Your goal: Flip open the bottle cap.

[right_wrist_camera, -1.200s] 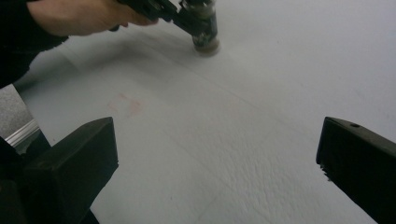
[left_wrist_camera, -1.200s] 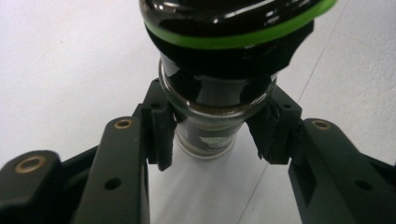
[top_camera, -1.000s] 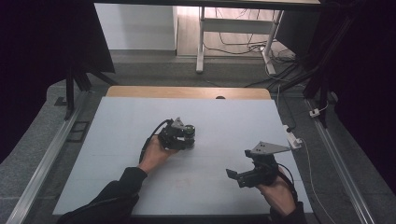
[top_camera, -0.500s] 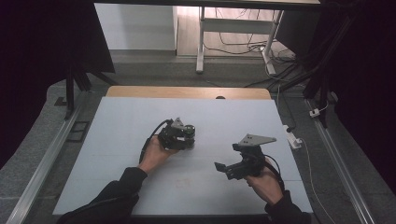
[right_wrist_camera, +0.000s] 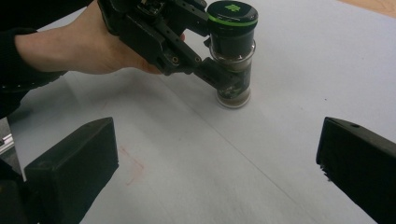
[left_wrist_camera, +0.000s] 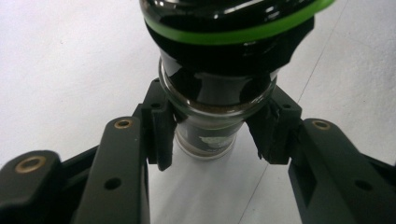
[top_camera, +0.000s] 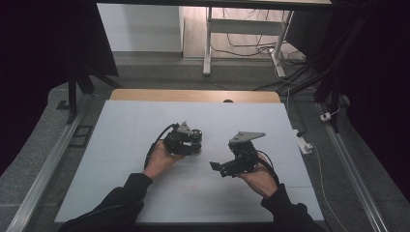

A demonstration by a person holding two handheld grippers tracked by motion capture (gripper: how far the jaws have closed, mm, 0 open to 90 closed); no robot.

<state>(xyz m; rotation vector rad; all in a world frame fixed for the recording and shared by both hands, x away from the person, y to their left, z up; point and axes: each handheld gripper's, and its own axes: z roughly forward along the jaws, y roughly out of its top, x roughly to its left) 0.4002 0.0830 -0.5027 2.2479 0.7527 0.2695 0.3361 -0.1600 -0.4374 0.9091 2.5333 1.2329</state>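
Observation:
A small glass jar (right_wrist_camera: 232,51) with a black lid ringed in green stands upright on the white table (top_camera: 125,125). It holds something brownish at its bottom. My left gripper (left_wrist_camera: 215,135) is shut on the jar (left_wrist_camera: 212,95) just below the lid, one pad on each side. In the high view that left gripper (top_camera: 192,143) sits near the table's middle with the jar (top_camera: 196,137) at its tip. My right gripper (right_wrist_camera: 215,156) is open with nothing between its fingers, pointing at the jar from a short way off. Seen from above, the right gripper (top_camera: 215,166) lies right of the left one.
A faint reddish mark (right_wrist_camera: 133,168) shows on the table surface near my right gripper. A wooden strip (top_camera: 193,95) runs along the table's far edge. Metal rails (top_camera: 53,159) flank the table, and a white power strip (top_camera: 302,142) lies off its right side.
My right gripper has moved left and forward, closer to the jar. The left gripper and jar have stayed put.

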